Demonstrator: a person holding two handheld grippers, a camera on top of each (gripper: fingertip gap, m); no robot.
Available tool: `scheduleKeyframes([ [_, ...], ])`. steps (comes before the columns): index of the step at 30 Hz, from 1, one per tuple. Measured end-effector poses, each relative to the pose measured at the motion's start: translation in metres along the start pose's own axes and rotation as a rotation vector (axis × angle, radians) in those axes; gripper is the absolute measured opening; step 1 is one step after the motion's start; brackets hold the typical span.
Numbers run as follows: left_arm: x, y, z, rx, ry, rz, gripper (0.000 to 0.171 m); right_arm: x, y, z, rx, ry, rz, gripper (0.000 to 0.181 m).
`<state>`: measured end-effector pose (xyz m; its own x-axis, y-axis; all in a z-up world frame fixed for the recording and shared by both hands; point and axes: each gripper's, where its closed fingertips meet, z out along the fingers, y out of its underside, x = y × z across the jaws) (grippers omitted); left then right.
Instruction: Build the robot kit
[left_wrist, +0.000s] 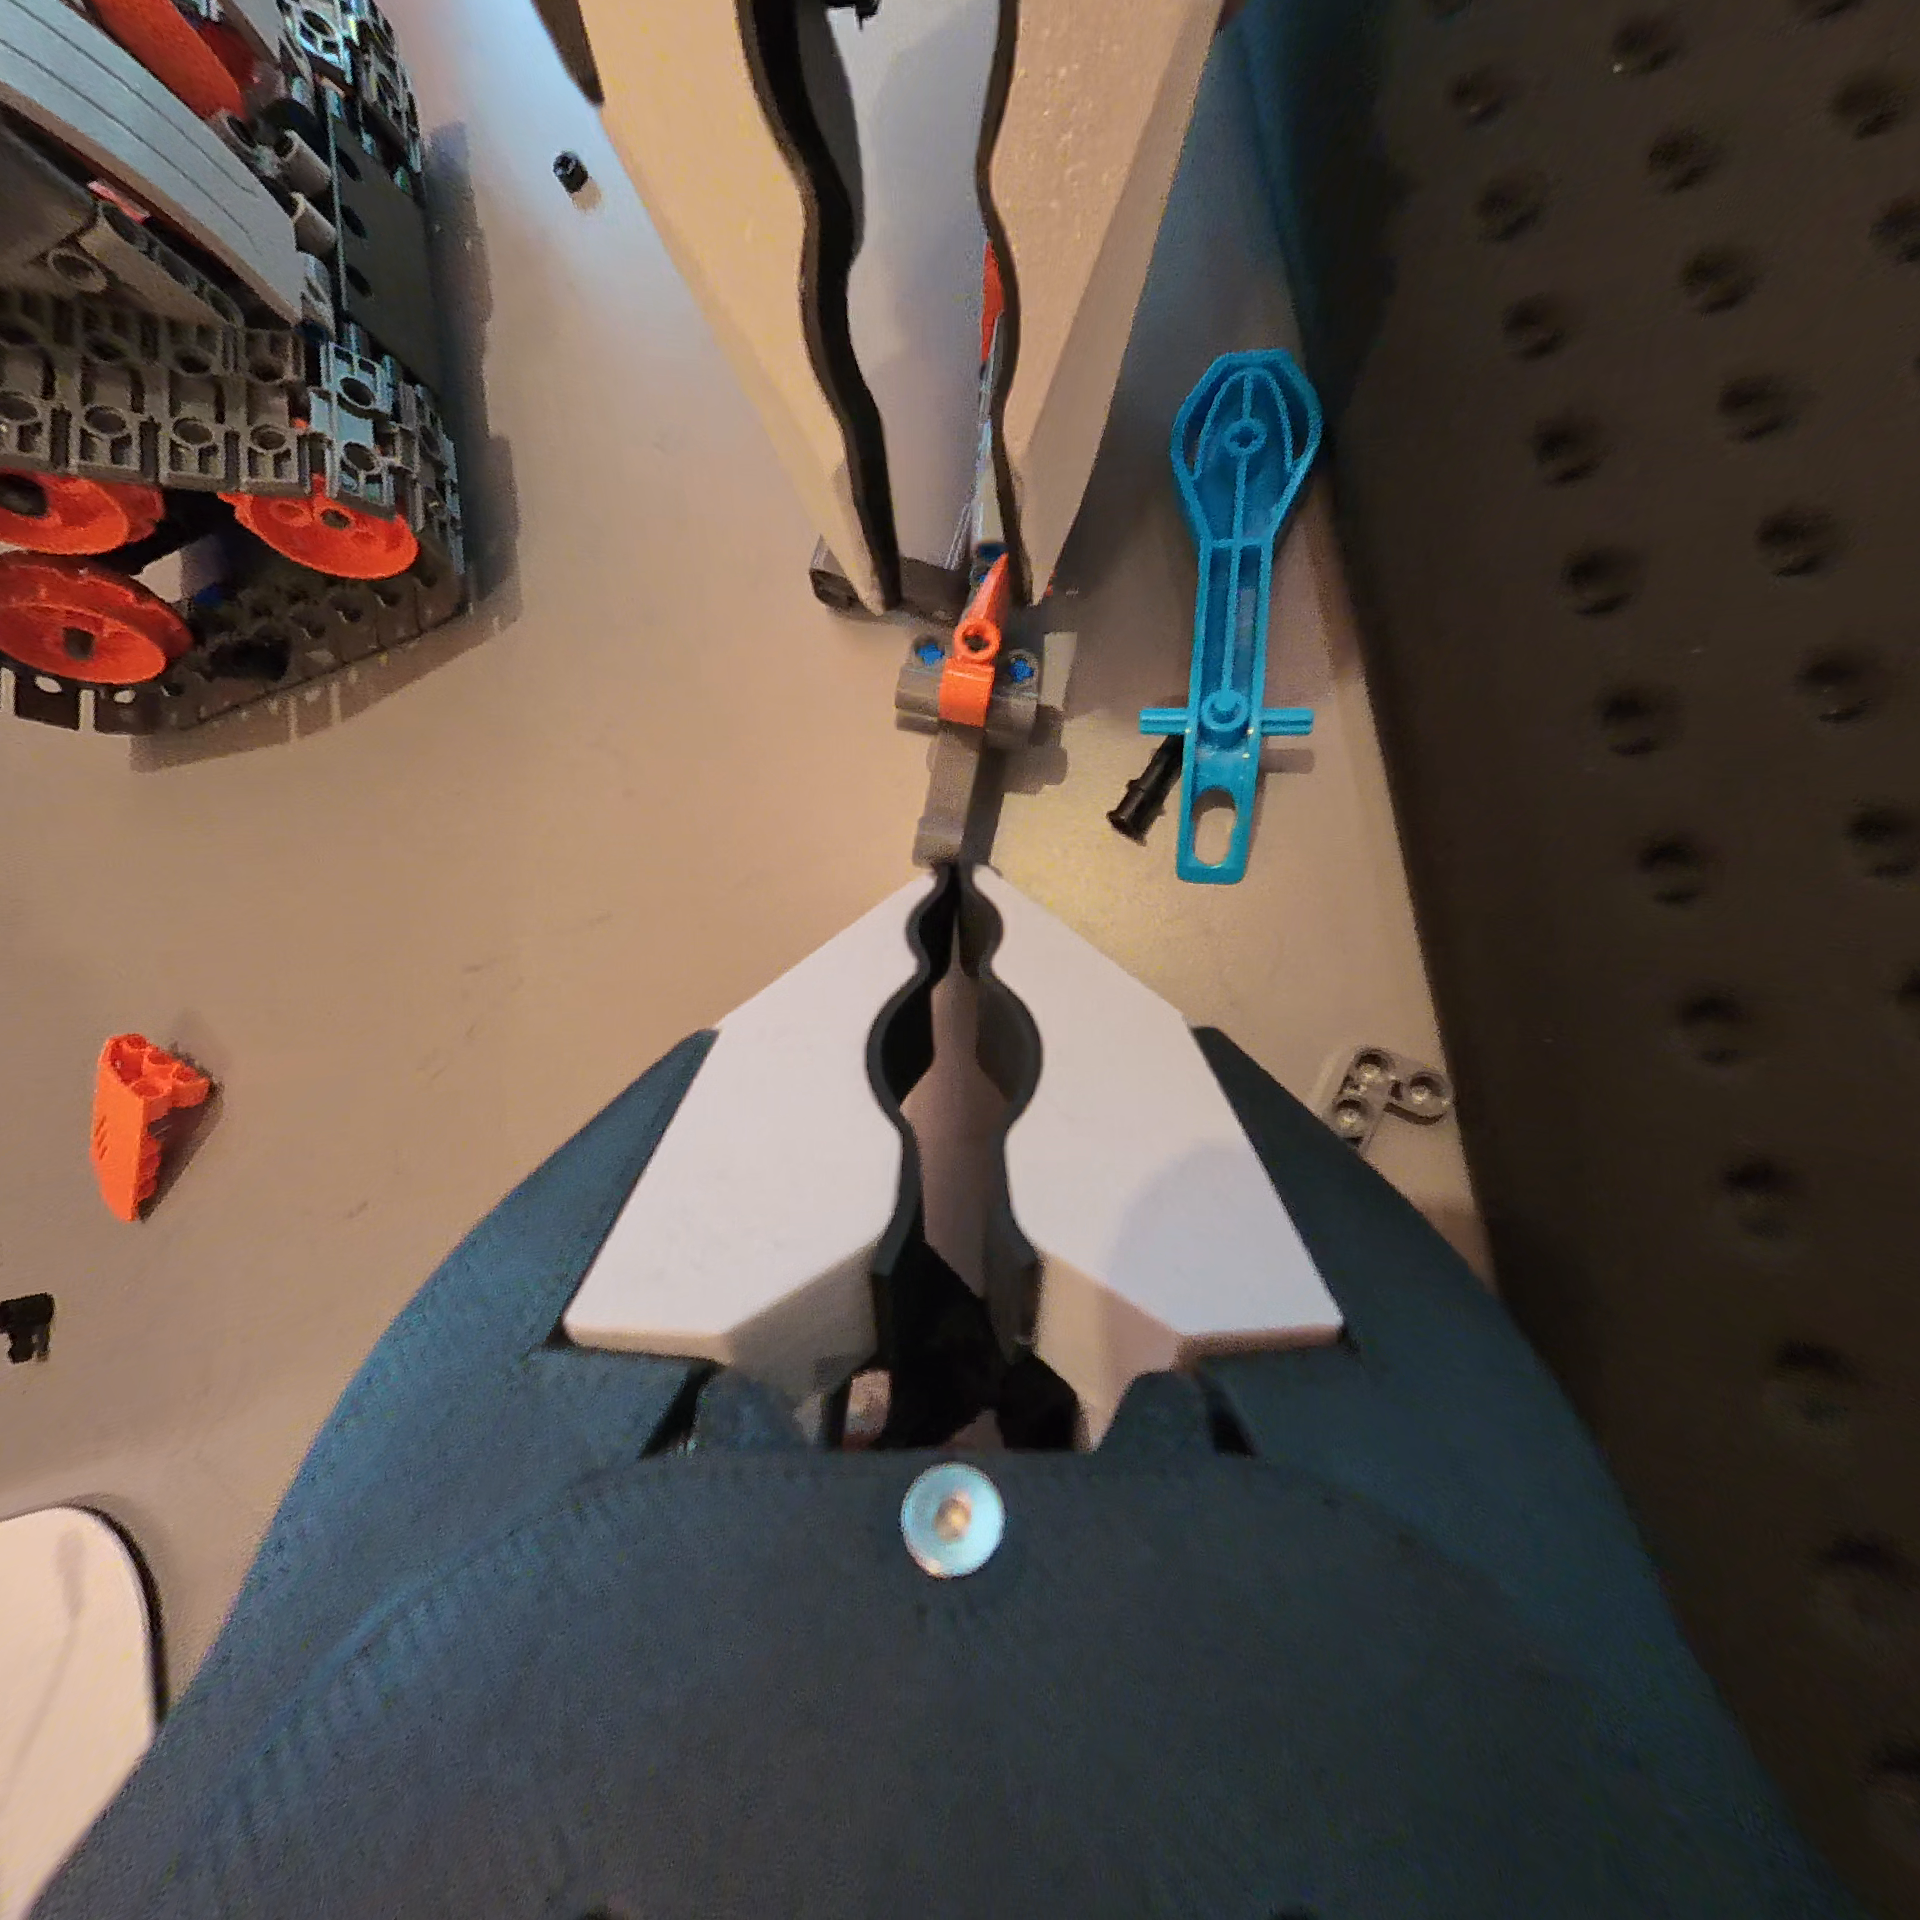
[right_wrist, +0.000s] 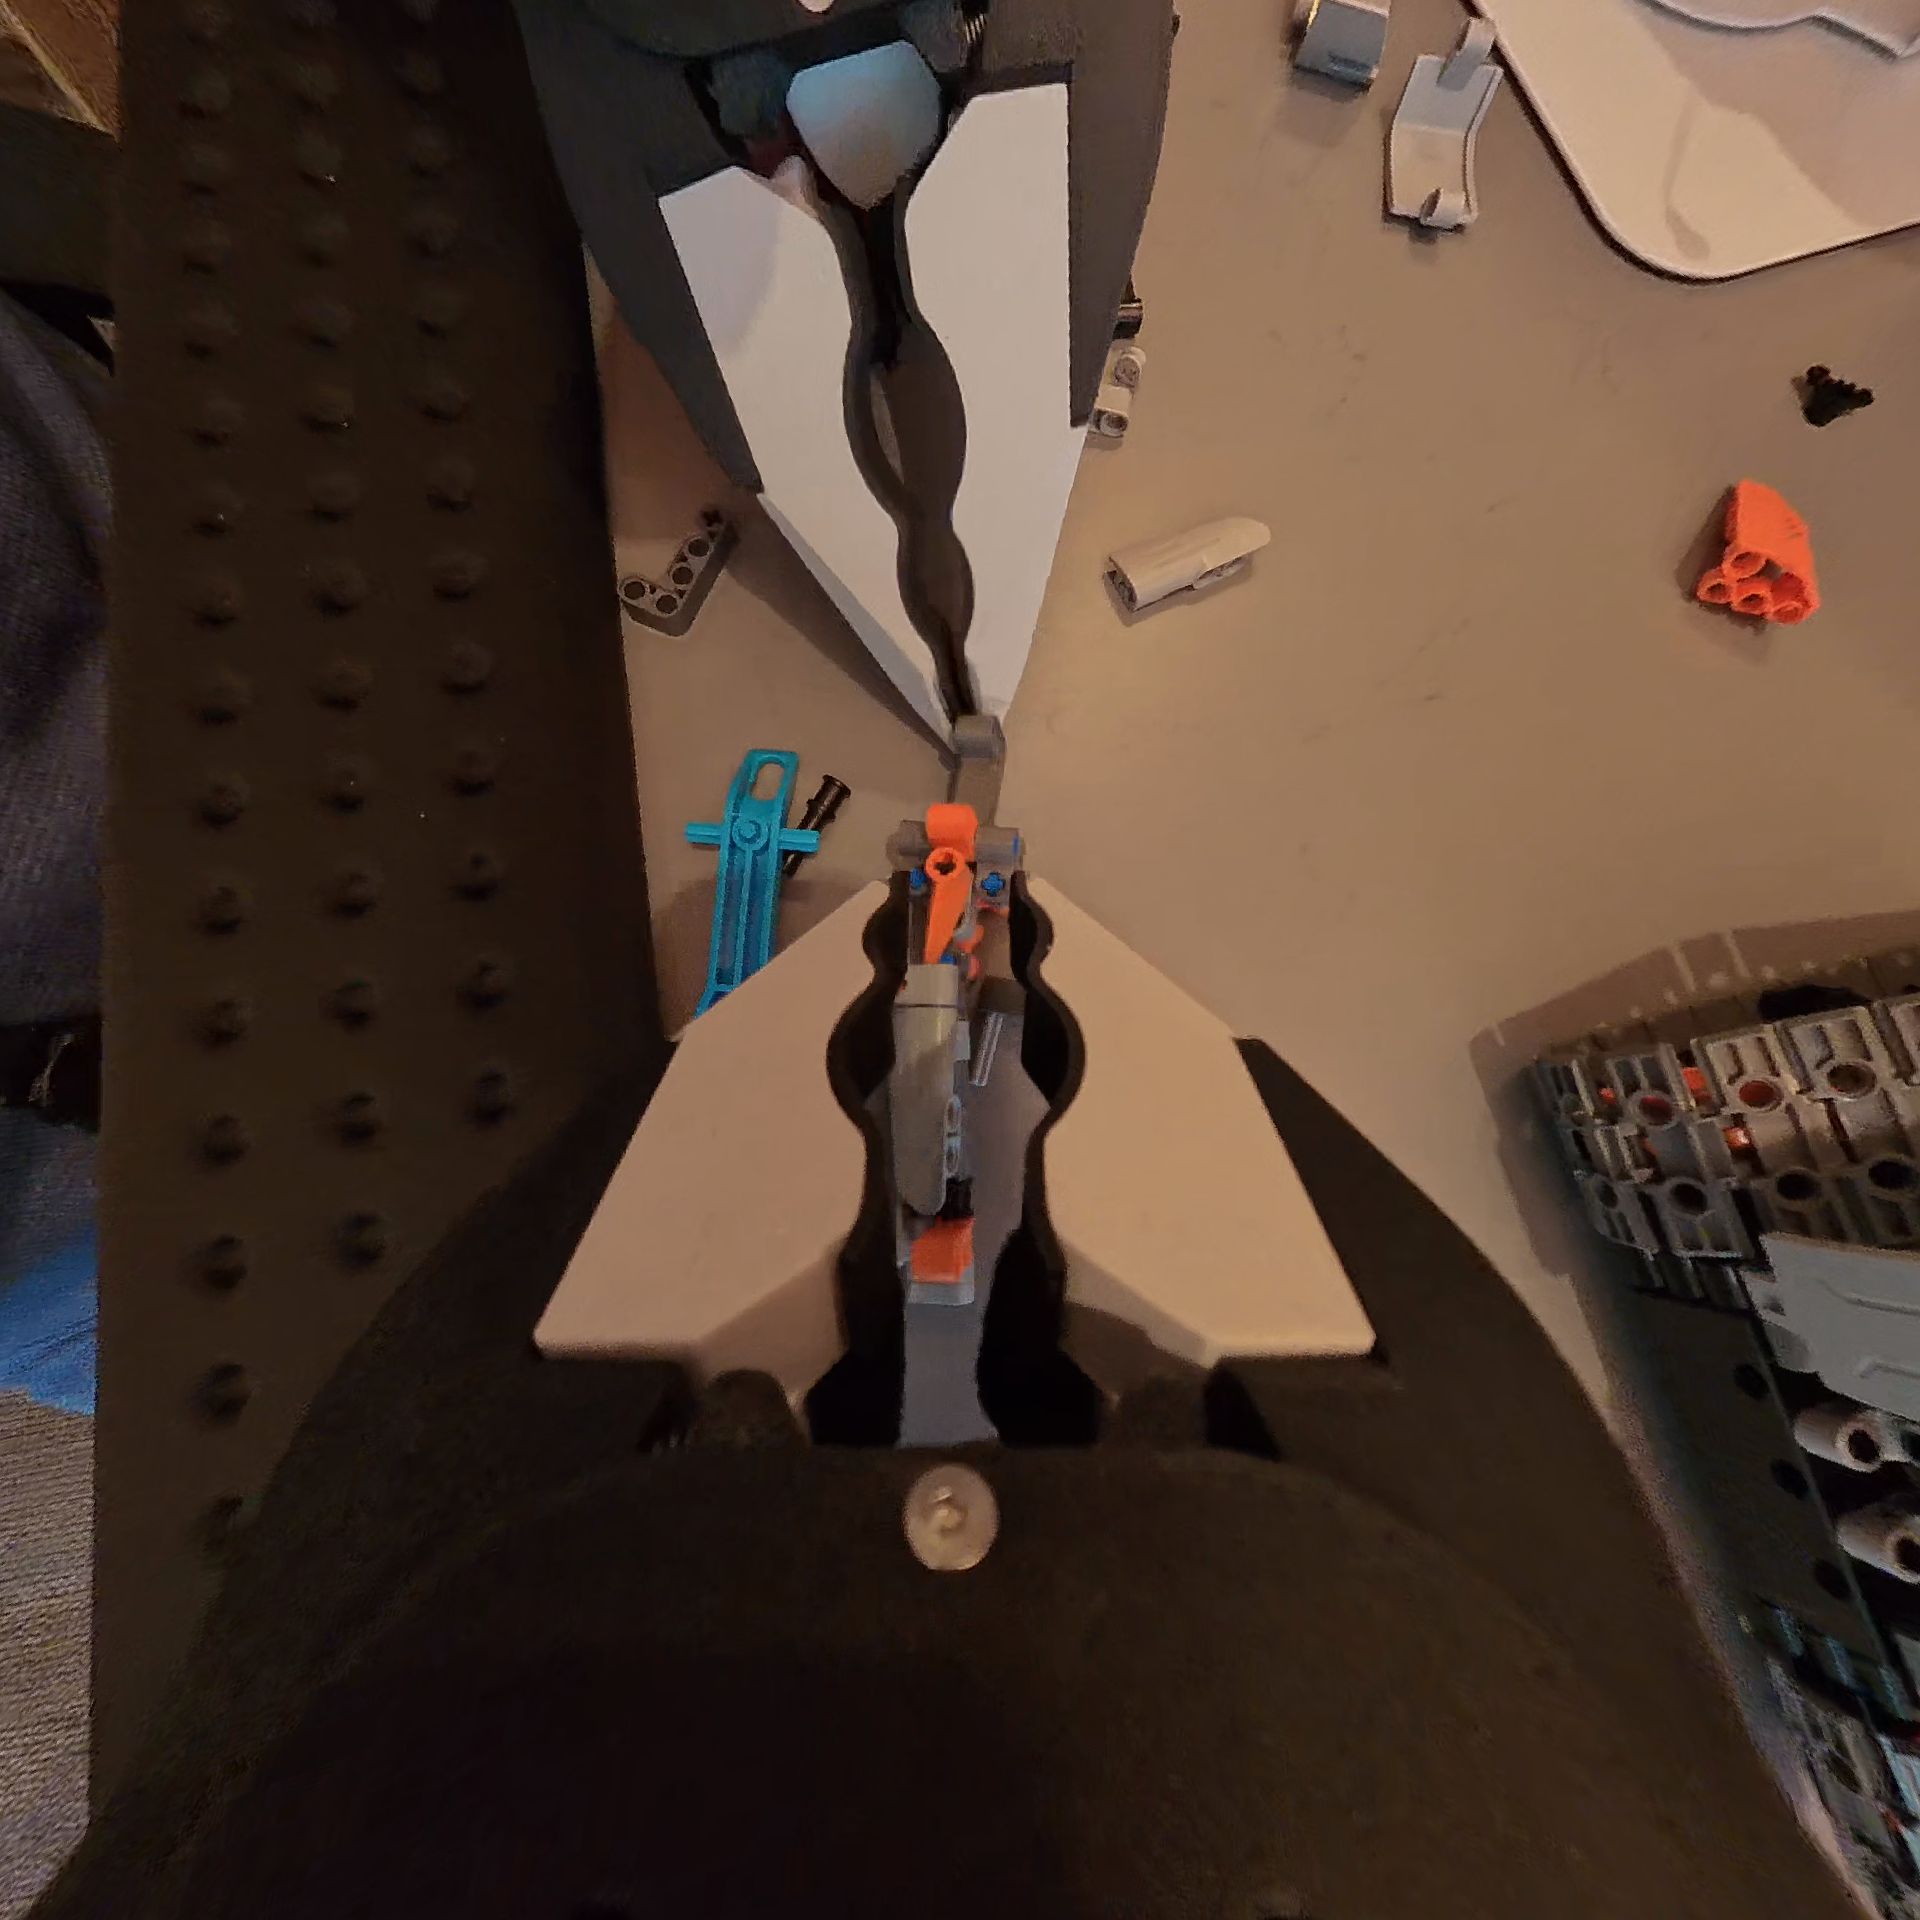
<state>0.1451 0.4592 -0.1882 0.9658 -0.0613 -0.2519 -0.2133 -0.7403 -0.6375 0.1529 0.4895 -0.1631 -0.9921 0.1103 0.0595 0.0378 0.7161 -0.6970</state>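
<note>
A small grey and orange brick assembly (left_wrist: 971, 696) with blue pins lies low over the tan table (left_wrist: 520, 883). My left gripper (left_wrist: 951, 883) is shut on the end of the assembly's grey beam (left_wrist: 956, 800). The right wrist view shows the same pinch (right_wrist: 971, 717). My right gripper (right_wrist: 958, 888) comes from the opposite side and shows at the top of the left wrist view (left_wrist: 961, 582). Its fingers stand apart with the assembly's long body (right_wrist: 935, 1091) between them. Dark gaps show beside the body, so the pads do not press on it.
A teal lever-shaped piece (left_wrist: 1236, 582) and a black pin (left_wrist: 1143, 795) lie beside the assembly. A dark studded mat (left_wrist: 1662, 727) runs along that side. A tracked model with orange wheels (left_wrist: 208, 416) stands opposite. An orange brick (left_wrist: 140, 1122) and grey angle beam (left_wrist: 1382, 1091) lie loose. Across from one pair of fingers to the other is roughly 5 cm.
</note>
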Motion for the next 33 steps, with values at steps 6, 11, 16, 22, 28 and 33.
scheduleKeyframes([
  [6, 0.003, 0.0, 0.0, 0.002, -0.001, -0.023, 0.0, 0.0, 0.016, 0.011, -0.105, 0.026, -0.027, 0.016],
  [11, -0.002, 0.005, -0.005, -0.01, -0.046, -0.034, 0.016, 0.002, 0.013, 0.015, -0.114, 0.021, -0.064, 0.005],
  [16, 0.001, 0.004, -0.004, -0.007, -0.033, -0.029, 0.016, 0.001, 0.005, 0.022, -0.114, -0.032, -0.088, 0.005],
  [22, -0.006, 0.013, -0.008, -0.03, -0.049, -0.091, 0.006, 0.011, -0.004, 0.027, -0.095, -0.042, -0.065, 0.011],
  [28, -0.015, 0.028, -0.017, -0.071, -0.123, -0.183, 0.006, 0.011, -0.013, 0.001, -0.046, 0.017, -0.065, 0.02],
  [33, -0.014, 0.032, -0.031, -0.073, -0.117, -0.208, 0.023, -0.013, -0.008, -0.01, -0.073, -0.001, -0.085, 0.022],
])
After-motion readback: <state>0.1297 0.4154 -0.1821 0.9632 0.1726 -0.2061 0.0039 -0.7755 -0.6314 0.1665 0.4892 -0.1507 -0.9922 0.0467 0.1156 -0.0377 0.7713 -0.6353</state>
